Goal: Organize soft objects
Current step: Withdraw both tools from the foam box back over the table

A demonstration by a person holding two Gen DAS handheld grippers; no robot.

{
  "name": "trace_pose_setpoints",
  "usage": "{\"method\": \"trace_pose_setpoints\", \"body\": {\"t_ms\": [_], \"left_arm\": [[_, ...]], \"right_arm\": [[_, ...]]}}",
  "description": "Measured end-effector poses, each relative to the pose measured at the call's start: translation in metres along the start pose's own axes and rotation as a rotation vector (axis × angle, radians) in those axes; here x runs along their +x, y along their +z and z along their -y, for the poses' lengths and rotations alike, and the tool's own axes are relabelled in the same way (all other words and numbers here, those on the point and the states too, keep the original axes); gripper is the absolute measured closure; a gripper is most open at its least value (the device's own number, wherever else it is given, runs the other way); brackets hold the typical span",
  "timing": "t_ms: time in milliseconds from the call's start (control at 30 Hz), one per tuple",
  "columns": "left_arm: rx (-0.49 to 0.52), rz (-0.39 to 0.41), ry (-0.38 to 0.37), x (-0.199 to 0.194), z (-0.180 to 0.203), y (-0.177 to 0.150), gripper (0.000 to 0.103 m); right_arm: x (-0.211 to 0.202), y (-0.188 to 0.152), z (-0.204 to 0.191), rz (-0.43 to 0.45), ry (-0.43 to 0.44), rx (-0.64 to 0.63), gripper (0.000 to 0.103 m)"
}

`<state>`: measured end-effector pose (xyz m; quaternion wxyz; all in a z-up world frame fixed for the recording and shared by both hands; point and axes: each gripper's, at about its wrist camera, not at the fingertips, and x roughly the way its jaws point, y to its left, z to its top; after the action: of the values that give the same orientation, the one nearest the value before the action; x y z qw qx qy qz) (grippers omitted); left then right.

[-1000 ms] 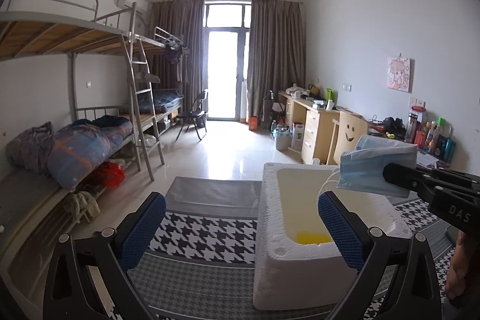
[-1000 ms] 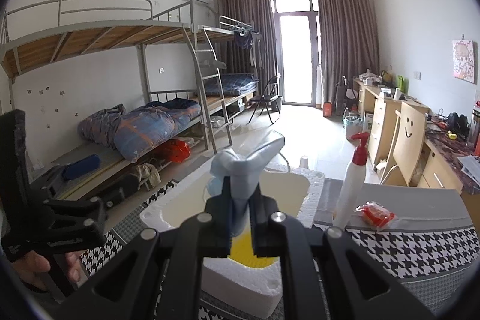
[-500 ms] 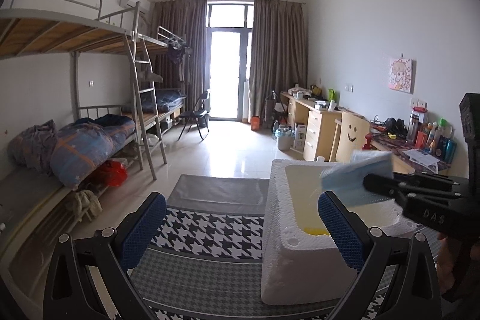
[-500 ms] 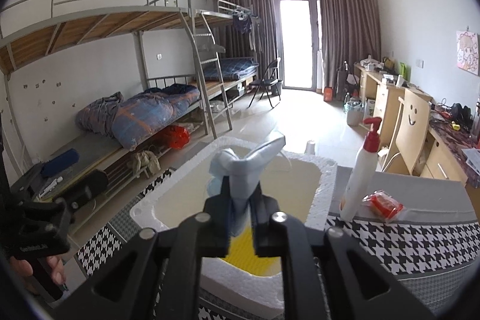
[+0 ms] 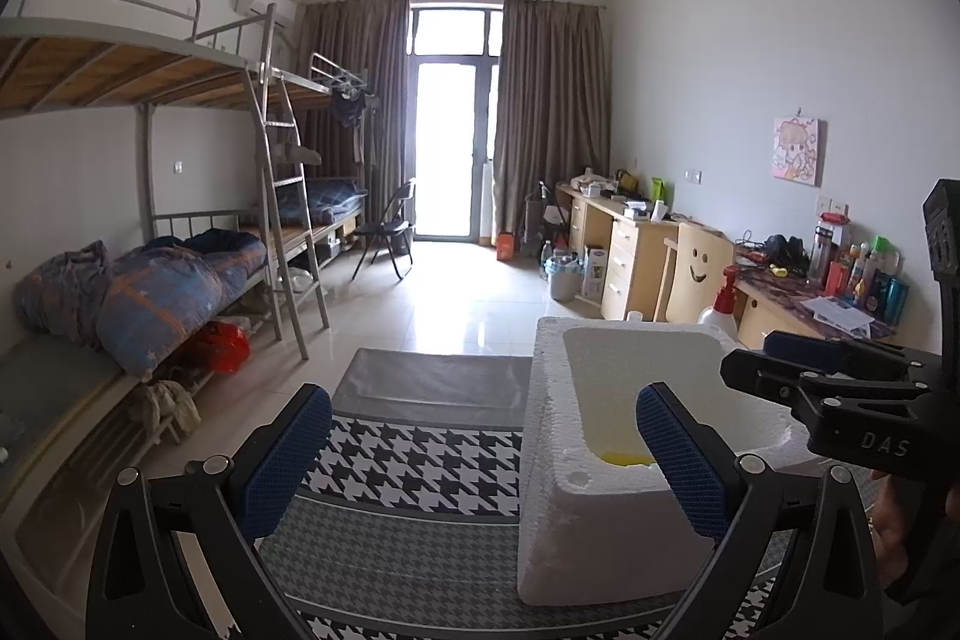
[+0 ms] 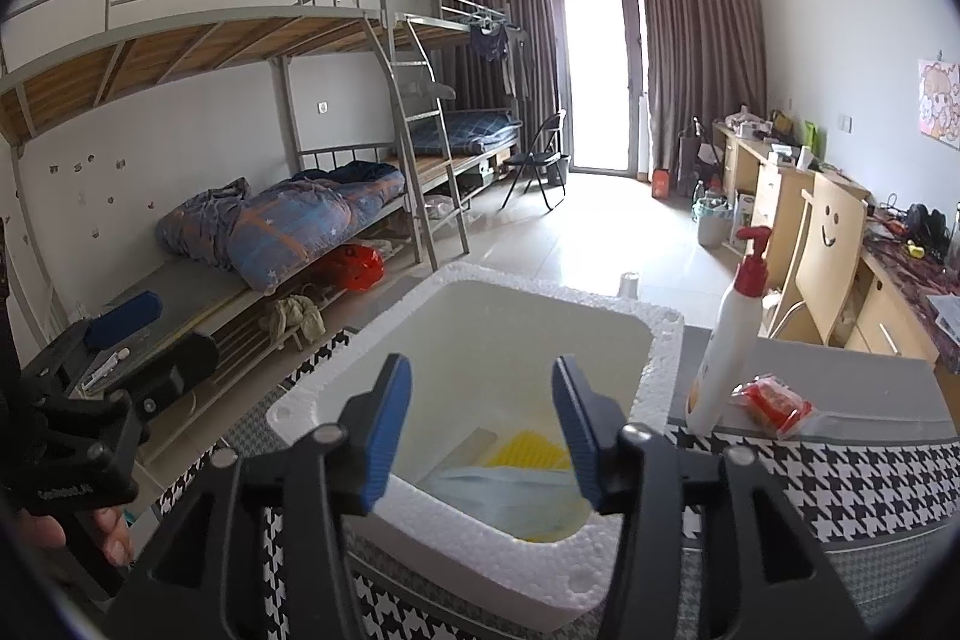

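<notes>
A white foam box [image 6: 654,358] stands on the houndstooth tablecloth; it also shows in the left wrist view [image 5: 594,538]. A light blue face mask [image 6: 510,490] lies inside it on the bottom, beside a yellow sponge [image 6: 531,451]. My right gripper [image 6: 483,436] is open and empty, just above the box's near rim; it also shows in the left wrist view [image 5: 798,370]. My left gripper [image 5: 480,466] is open and empty, to the left of the box.
A white pump bottle with a red top [image 6: 729,334] and a red packet [image 6: 771,397] stand on the table right of the box. Bunk beds [image 5: 150,244] line the left wall, desks [image 5: 630,244] the right.
My right gripper has opened and let go of the blue mask, which now lies in the foam box. The left gripper has barely moved.
</notes>
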<state>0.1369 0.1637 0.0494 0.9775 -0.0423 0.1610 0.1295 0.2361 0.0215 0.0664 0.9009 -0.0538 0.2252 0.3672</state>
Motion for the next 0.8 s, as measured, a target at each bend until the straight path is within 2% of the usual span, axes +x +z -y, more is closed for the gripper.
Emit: {"method": "trace_pose_setpoints", "body": {"t_ms": [67, 200, 267, 467, 800], "left_arm": [[0.001, 0.002, -0.001, 0.0, 0.0, 0.002, 0.001], [0.011, 0.0, -0.007, -0.003, 0.006, 0.003, 0.001], [0.016, 0.001, -0.011, -0.006, 0.009, 0.003, 0.001], [0.025, 0.008, -0.014, -0.014, 0.016, 0.005, 0.001], [0.045, 0.027, -0.031, -0.029, 0.026, 0.006, 0.001]], "right_arm": [[-0.004, 0.0, 0.002, 0.014, 0.003, 0.003, 0.036], [-0.012, 0.0, 0.002, 0.031, -0.002, 0.001, 0.032], [-0.015, -0.001, 0.001, 0.038, -0.009, 0.001, 0.023], [-0.027, -0.001, 0.005, 0.07, -0.013, 0.013, 0.012], [-0.047, -0.007, 0.005, 0.096, -0.02, 0.01, 0.009]]}}
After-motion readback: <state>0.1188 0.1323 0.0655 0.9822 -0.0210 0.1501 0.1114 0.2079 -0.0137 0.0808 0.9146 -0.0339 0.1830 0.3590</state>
